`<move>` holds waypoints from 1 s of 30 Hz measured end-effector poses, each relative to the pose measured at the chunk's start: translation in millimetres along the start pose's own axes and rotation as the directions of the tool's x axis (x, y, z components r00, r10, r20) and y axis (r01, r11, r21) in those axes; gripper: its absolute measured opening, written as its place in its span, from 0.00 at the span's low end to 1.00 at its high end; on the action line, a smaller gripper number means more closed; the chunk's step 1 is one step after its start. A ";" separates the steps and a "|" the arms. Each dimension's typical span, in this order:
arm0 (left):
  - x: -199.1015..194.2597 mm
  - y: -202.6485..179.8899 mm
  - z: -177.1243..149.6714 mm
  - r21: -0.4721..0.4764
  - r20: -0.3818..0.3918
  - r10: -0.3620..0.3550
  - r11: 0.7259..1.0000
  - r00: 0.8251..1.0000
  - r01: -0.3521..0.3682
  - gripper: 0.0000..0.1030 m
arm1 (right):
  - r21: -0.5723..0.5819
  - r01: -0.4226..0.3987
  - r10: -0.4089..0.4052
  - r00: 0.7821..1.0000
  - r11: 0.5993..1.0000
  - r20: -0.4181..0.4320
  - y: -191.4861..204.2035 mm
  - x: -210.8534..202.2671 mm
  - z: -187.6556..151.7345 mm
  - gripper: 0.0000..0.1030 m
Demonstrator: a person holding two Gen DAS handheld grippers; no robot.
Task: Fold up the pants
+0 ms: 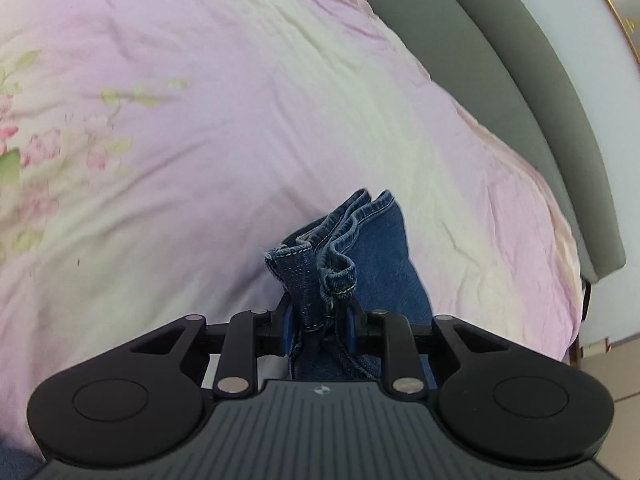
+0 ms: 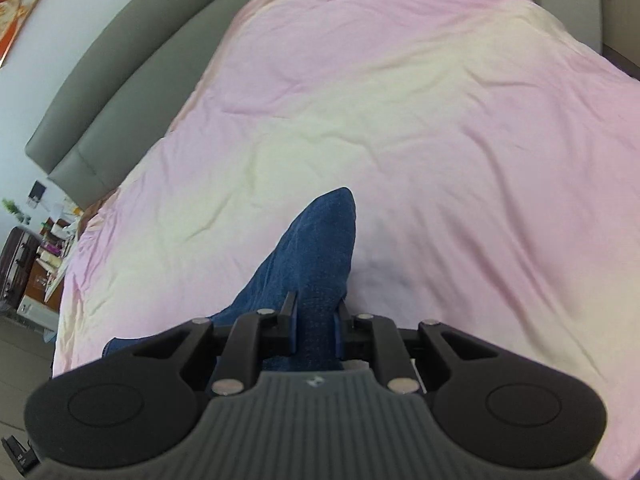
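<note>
The pants are blue denim jeans. In the left wrist view my left gripper (image 1: 319,320) is shut on a bunched hem or waistband edge of the jeans (image 1: 376,248), with stitched seams and a belt loop sticking up past the pads. In the right wrist view my right gripper (image 2: 316,320) is shut on a smooth fold of the jeans (image 2: 316,240), which rises to a rounded tip beyond the fingers and trails down to the left. Both pieces hang lifted over the pink and cream bedspread (image 1: 200,120). The remainder of the pants is hidden under the grippers.
A grey padded headboard (image 1: 520,80) curves along the bed's far edge, seen also as the headboard (image 2: 120,72) in the right wrist view. Cluttered shelves and a dark suitcase (image 2: 16,256) stand by the bed's left side. Tiled floor (image 1: 624,380) shows at the lower right.
</note>
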State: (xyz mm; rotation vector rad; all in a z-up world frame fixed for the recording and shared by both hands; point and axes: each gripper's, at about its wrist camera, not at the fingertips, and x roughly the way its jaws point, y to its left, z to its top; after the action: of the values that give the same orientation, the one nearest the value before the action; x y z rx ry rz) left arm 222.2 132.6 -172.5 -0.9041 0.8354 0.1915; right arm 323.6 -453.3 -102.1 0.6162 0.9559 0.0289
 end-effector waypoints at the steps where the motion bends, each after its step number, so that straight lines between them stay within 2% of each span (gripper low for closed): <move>1: 2.0 1.0 -9.4 0.021 -0.001 0.017 1.000 1.000 -0.017 0.27 | 0.014 0.024 -0.024 1.000 1.000 -0.014 -20.1 -3.7 -8.1 0.11; 4: 9.7 7.2 -21.2 0.070 0.011 0.077 0.995 0.997 -0.077 0.28 | 0.045 0.071 -0.068 0.996 0.996 -0.062 -62.6 3.7 -32.1 0.09; 5: 13.4 9.5 -20.1 0.074 -0.001 0.102 0.992 0.995 -0.102 0.28 | 0.035 0.101 -0.098 0.993 0.994 -0.065 -70.3 8.4 -38.6 0.01; 6: 16.9 12.3 -18.4 0.067 -0.015 0.120 0.991 0.993 -0.119 0.30 | -0.002 0.155 -0.155 0.986 0.988 -0.066 -76.6 13.3 -44.2 0.00; 8: 20.9 13.3 -17.5 0.075 -0.030 0.133 0.989 0.991 -0.130 0.34 | -0.096 0.320 -0.325 0.945 0.942 -0.042 -88.2 26.9 -48.0 0.00; 9: 19.3 12.9 -17.1 0.076 -0.031 0.137 0.988 0.990 -0.134 0.39 | -0.082 0.337 -0.342 0.938 0.938 -0.053 -100.2 30.9 -47.7 0.00; 11: 11.1 9.8 -15.1 0.089 -0.024 0.152 0.985 0.988 -0.150 0.50 | 0.020 0.307 -0.303 0.948 0.952 -0.101 -125.3 30.7 -48.2 0.00; 12: 6.5 6.7 -12.4 0.108 -0.012 0.173 0.979 0.985 -0.171 0.55 | 0.058 0.265 -0.258 0.960 0.962 -0.110 -133.9 28.4 -48.8 0.00; 15: -11.6 -6.2 -4.4 0.200 0.047 0.202 0.958 0.978 -0.207 0.56 | 0.018 0.208 -0.205 0.974 0.978 -0.095 -129.4 22.0 -46.7 0.02; 18: -23.5 -26.1 9.8 0.296 0.078 0.153 0.940 0.985 -0.170 0.58 | -0.029 0.137 -0.139 0.988 0.990 -0.064 -112.3 13.3 -38.2 0.06; 19: -24.2 -32.8 14.6 0.329 0.078 0.138 0.931 0.987 -0.156 0.59 | -0.044 0.115 -0.117 0.991 0.992 -0.058 -104.8 12.0 -33.1 0.13; 20: -21.8 -39.9 19.7 0.361 0.075 0.127 0.921 0.989 -0.146 0.59 | -0.064 0.097 -0.100 0.993 0.993 -0.056 -96.6 12.3 -27.7 0.25; 22: -12.6 -53.0 28.9 0.418 0.068 0.120 0.898 0.991 -0.137 0.60 | -0.112 0.067 -0.073 0.996 0.991 -0.055 -78.4 19.0 -14.6 0.31; 24: 3.6 -64.7 39.3 0.464 0.047 0.107 0.878 0.993 -0.117 0.60 | -0.155 0.073 -0.083 0.995 0.985 -0.055 -59.9 31.8 1.9 0.32; 27: 29.5 -73.7 55.0 0.476 -0.013 0.067 0.878 0.998 -0.052 0.64 | -0.153 0.102 -0.114 0.991 0.983 -0.076 -40.6 57.2 29.5 0.34; 29: 47.7 -78.5 62.2 0.479 -0.042 0.063 0.877 0.997 -0.035 0.66 | -0.139 0.128 -0.144 0.983 0.982 -0.110 -29.7 78.6 50.8 0.45; 30: 57.7 -80.2 63.5 0.489 -0.055 0.071 0.872 0.996 -0.035 0.66 | -0.131 0.162 -0.179 0.975 0.978 -0.129 -24.3 89.6 61.4 0.46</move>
State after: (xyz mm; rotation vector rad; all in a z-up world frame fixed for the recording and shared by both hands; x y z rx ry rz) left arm 335.1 119.9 -142.7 -0.4115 0.9212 -0.0101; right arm 418.0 -477.2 -156.2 0.4239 1.1326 -0.0237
